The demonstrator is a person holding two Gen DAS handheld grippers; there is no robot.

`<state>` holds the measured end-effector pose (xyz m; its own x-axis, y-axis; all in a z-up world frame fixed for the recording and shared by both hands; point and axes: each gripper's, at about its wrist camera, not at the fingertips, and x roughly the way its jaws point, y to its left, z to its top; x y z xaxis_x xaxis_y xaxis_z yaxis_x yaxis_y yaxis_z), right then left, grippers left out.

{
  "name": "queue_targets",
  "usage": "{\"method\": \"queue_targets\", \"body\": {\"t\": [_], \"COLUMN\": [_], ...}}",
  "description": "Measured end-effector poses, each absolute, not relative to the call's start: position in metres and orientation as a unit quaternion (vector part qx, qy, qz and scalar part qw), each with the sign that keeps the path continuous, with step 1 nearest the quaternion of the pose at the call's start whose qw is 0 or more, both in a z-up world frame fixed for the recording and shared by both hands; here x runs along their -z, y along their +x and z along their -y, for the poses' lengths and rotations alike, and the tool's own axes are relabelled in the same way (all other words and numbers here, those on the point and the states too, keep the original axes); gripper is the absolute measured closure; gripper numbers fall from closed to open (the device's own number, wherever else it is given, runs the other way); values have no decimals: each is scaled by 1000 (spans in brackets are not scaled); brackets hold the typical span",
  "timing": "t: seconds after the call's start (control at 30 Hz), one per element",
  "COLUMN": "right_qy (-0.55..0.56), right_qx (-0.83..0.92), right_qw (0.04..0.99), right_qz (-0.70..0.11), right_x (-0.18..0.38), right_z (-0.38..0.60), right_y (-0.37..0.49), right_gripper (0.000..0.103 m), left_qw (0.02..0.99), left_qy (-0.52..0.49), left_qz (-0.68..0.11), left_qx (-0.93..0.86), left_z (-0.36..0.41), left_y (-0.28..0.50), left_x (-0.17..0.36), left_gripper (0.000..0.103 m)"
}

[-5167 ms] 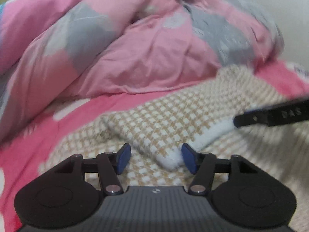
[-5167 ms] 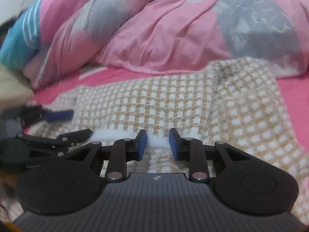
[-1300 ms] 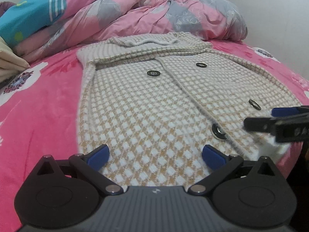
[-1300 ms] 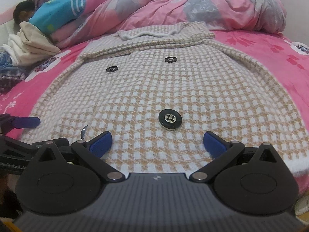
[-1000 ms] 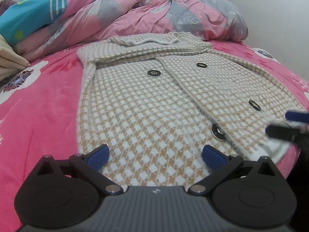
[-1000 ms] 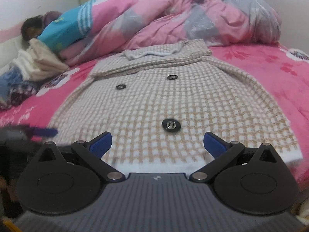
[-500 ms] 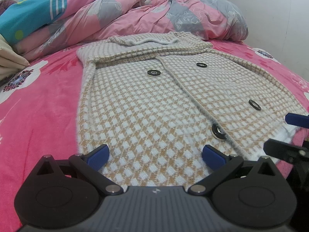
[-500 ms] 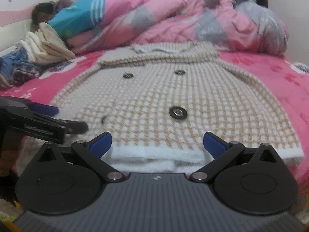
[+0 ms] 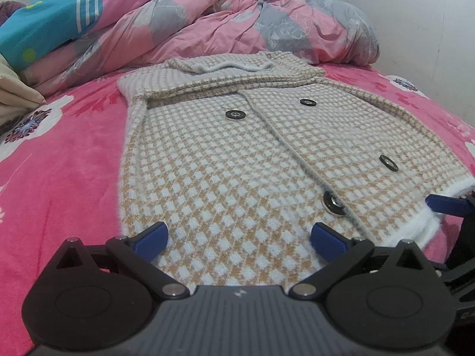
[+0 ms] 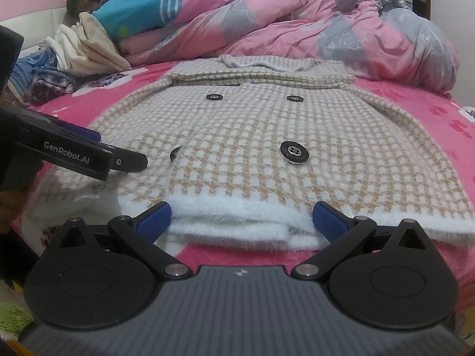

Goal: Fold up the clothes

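A beige-and-white houndstooth cardigan (image 9: 225,160) (image 10: 255,130) with black buttons lies flat, front up, on the pink bed, its sleeves folded across near the collar. My left gripper (image 9: 239,238) hovers open over the cardigan's lower left part, nothing between its blue pads. My right gripper (image 10: 242,218) stands open just off the white fuzzy hem (image 10: 234,216), which lies between its fingers untouched. The left gripper's fingers (image 10: 127,160) show in the right wrist view over the hem's left corner. A blue fingertip (image 9: 445,204) of the right gripper shows at the hem's right corner.
A rumpled pink and grey duvet (image 9: 237,20) (image 10: 297,20) is piled behind the cardigan. A blue striped garment (image 10: 142,6), cream cloth (image 10: 89,47) and other clothes (image 10: 41,80) are heaped at the far left. The pink floral sheet (image 9: 59,163) lies bare left of the cardigan.
Five seconds ago both grippers were near the folded sleeves by the duvet. Since then both have drawn back to the hem end; the right one has kept sinking to hem level.
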<state>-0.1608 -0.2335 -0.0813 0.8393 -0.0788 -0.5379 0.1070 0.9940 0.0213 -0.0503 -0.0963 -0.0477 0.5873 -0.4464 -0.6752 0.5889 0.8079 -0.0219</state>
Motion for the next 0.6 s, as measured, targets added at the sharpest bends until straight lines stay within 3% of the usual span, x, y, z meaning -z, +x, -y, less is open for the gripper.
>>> {"method": "queue_targets", "body": {"t": [0.6], "right_qy": [31], "right_qx": [49], "right_qw": [962], "right_qz": [-266], "right_x": [80], "right_z": [234], "right_y": [-164], "right_gripper": [1], "left_qw": [874], "left_qy": [80], "left_qz": [-306], "left_qx": [370], "left_z": [29], "left_y": [-101], "left_x": [39], "left_gripper": [0]}}
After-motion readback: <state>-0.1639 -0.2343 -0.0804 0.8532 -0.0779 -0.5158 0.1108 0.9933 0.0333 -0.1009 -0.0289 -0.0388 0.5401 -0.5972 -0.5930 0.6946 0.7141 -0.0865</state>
